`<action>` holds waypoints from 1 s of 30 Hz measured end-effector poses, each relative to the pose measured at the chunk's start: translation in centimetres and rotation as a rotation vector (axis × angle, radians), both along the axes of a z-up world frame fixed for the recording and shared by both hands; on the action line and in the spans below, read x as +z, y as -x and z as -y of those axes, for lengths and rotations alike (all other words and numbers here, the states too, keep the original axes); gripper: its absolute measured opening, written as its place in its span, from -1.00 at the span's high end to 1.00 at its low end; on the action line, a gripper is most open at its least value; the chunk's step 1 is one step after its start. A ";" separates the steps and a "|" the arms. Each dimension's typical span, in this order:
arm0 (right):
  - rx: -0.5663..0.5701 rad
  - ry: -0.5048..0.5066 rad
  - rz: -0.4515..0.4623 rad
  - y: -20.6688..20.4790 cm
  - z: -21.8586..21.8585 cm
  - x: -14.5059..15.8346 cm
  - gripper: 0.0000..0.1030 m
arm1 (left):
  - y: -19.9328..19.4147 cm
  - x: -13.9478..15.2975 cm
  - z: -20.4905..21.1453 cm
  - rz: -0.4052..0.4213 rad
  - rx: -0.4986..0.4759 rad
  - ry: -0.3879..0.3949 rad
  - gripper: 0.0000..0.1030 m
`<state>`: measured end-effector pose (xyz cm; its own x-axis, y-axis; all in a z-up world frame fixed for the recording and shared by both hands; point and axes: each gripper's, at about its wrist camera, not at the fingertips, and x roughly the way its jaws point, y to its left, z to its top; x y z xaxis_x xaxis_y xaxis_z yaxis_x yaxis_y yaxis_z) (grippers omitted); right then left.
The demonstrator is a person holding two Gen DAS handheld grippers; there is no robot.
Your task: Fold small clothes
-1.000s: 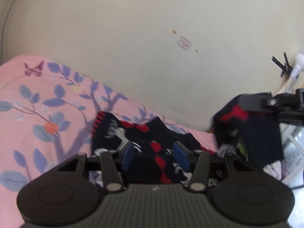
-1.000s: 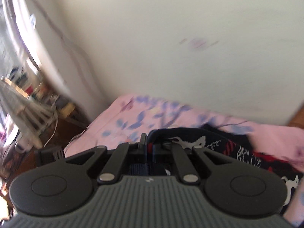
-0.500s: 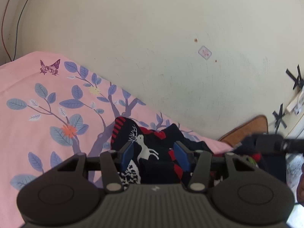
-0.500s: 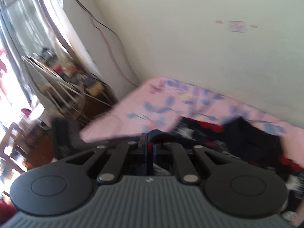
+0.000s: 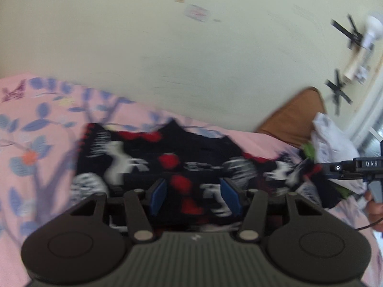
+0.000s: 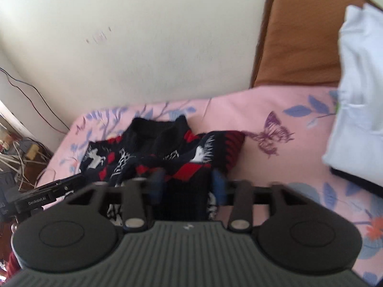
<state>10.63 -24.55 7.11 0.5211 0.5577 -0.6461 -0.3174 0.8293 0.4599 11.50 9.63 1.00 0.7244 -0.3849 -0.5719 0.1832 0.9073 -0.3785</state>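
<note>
A: While both sets of jaws are spreading, where does the garment sit?

B: Nearest, the right gripper [image 6: 188, 185] has its blue pads apart over a plain dark band of the small knit sweater [image 6: 165, 153]. That fabric lies between them, but they don't seem to press on it.

A: And the other one?

B: The left gripper [image 5: 195, 197] hangs over the red-and-white patterned part, pads [image 5: 159, 197] also apart, gripping nothing as far as the blur lets me judge. It looks like a release, so the knit can settle flat.

A: So it's lying down?

B: Yes, bunched on the pink floral bedsheet [image 6: 275, 110], collar towards the far wall [image 6: 143, 35]. Farther right, a pale folded cloth [image 6: 354, 110] lies by the brown headboard [image 6: 299, 35], probably kept clear as a finished pile.
</note>
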 end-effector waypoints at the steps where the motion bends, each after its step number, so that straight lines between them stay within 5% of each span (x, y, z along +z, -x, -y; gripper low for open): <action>1: 0.014 -0.016 0.016 0.6 0.4 0.2 -0.29 | -0.3 0.2 0.8 -0.011 -0.016 0.005 -0.05; 8: 0.060 -0.046 0.013 2.2 1.1 -1.0 -0.29 | -3.3 -0.6 7.6 -0.085 -0.067 -0.114 0.03; 10: 0.038 -0.054 -0.002 2.1 1.5 -1.7 -0.30 | -3.1 -0.9 9.1 -0.068 -0.067 -0.184 0.57; 12: 0.022 -0.069 -0.023 2.0 2.1 -2.7 -0.27 | -2.7 -1.1 9.5 -0.040 -0.056 -0.217 0.67; 13: 0.031 -0.072 -0.036 2.0 2.2 -3.2 -0.16 | -2.3 -0.9 9.2 -0.030 -0.049 -0.204 0.70; 14: 0.054 -0.075 -0.046 2.0 2.1 -3.4 0.44 | -1.9 -0.6 8.7 -0.016 -0.038 -0.182 0.71; 15: 0.067 -0.065 -0.048 2.1 1.8 -3.4 0.75 | -1.4 -0.1 8.1 0.004 -0.026 -0.157 0.71; 17: 0.086 -0.027 0.024 2.9 0.9 -1.9 0.78 | -0.5 0.6 6.7 0.041 0.009 -0.111 0.70; 21: 0.145 0.032 0.187 3.3 -2.5 1.9 0.79 | 0.6 0.5 3.6 0.023 0.089 -0.012 0.67; 25: 0.199 0.136 0.253 1.8 -7.0 2.0 0.70 | 0.6 -1.4 2.6 -0.058 0.158 -0.035 0.49; 27: 0.186 0.329 0.284 0.7 -9.3 0.0 -0.02 | 1.1 -1.8 2.2 -0.064 0.153 -0.018 0.43; 29: 0.136 0.441 0.264 0.0 -9.7 -1.7 -0.10 | 1.6 -1.5 1.9 -0.046 0.147 -0.013 0.26; 30: 0.121 0.413 0.250 -0.1 -9.1 -1.8 -0.10 | 1.9 -1.5 1.8 -0.034 0.144 -0.009 0.13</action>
